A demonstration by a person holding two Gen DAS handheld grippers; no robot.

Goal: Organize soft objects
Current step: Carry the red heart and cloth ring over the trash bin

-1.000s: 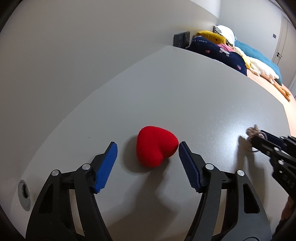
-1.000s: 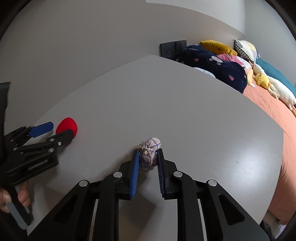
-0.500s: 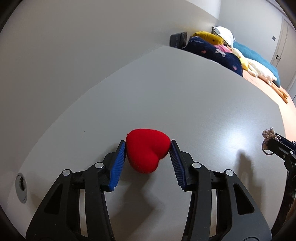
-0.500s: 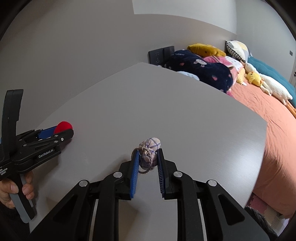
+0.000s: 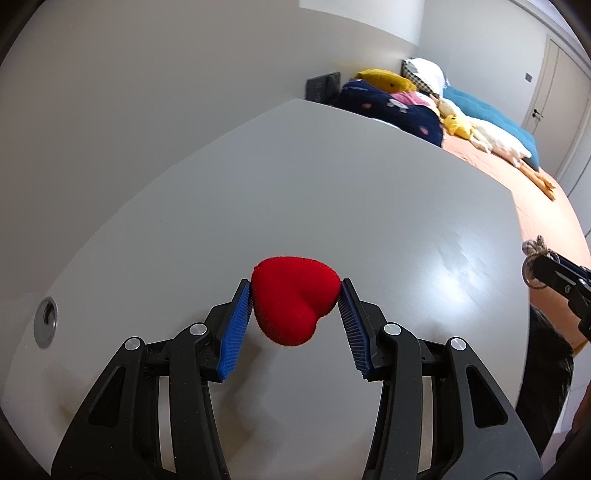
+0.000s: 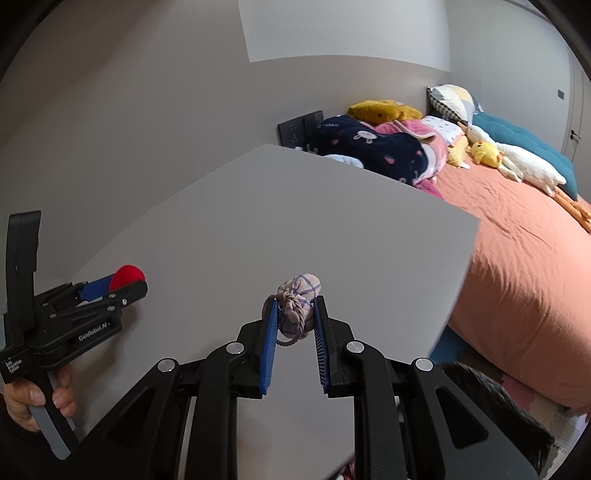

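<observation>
Even, soft indoor light fills both fisheye views, bright enough to show colours clearly. In the left wrist view a pale patch of glare shines on the grey table, and a faint shadow lies beneath the red heart. The right wrist view is slightly dimmer, with a lighter rectangle on the wall. Straight edges bend strongly toward the borders, and dark vignetting rounds off every corner. The centre is sharp; the distant bed looks a little soft.

Each hand-held gripper clamped — tilted downward.
</observation>
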